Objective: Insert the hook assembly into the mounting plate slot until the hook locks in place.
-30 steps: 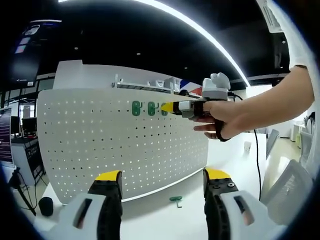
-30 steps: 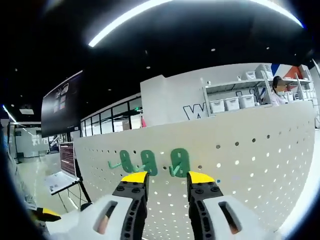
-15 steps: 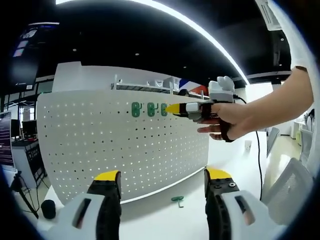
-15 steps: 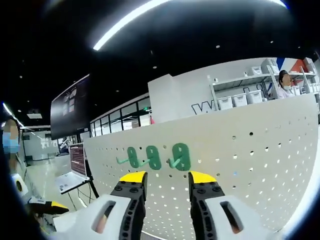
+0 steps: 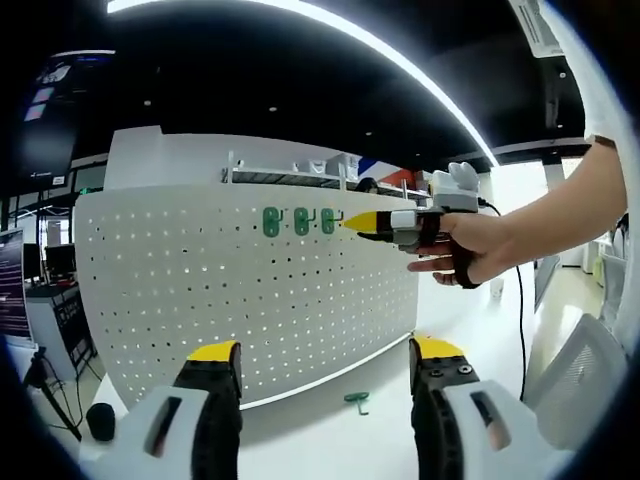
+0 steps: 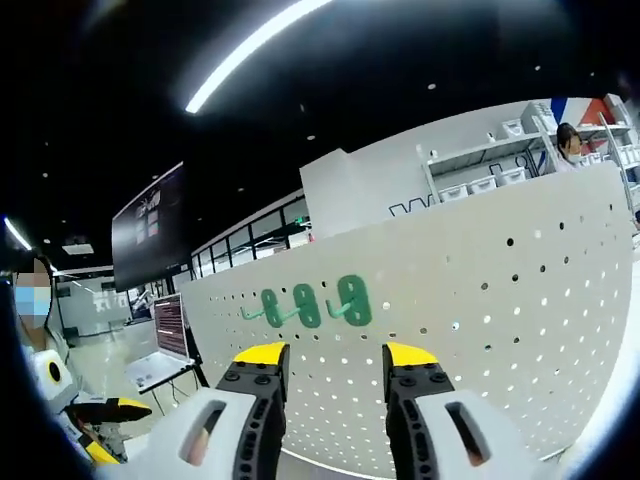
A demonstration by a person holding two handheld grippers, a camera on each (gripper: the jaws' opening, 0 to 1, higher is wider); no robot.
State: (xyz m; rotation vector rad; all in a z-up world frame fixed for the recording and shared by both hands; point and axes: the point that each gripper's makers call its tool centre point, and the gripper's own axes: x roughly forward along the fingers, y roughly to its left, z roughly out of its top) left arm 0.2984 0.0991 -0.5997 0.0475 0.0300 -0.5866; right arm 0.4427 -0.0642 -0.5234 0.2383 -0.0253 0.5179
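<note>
A white pegboard mounting plate point(image 5: 250, 290) stands upright on a white table point(image 5: 330, 440), filling the middle of the left gripper view, with three green hooks point(image 5: 298, 221) seated side by side in its top rows, upper centre of the frame. A fourth green hook point(image 5: 354, 401) lies flat on the table at lower centre, just in front of the plate's foot. The left gripper point(image 5: 325, 355) rises from the bottom edge with its yellow-tipped jaws spread wide apart and nothing between them. At upper right, a person's hand point(image 5: 470, 250) holds the right gripper point(image 5: 352, 221) level, its yellow tip just beside the rightmost mounted hook; whether they touch cannot be told. In the right gripper view, that gripper's own jaws point(image 6: 335, 353) stand parted and empty at the bottom, pointed at the plate point(image 6: 480, 340), where the same three hooks point(image 6: 310, 303) hang just above the jaw tips at centre. White shelving point(image 6: 480, 165) with bins shows behind the plate at upper right.
</note>
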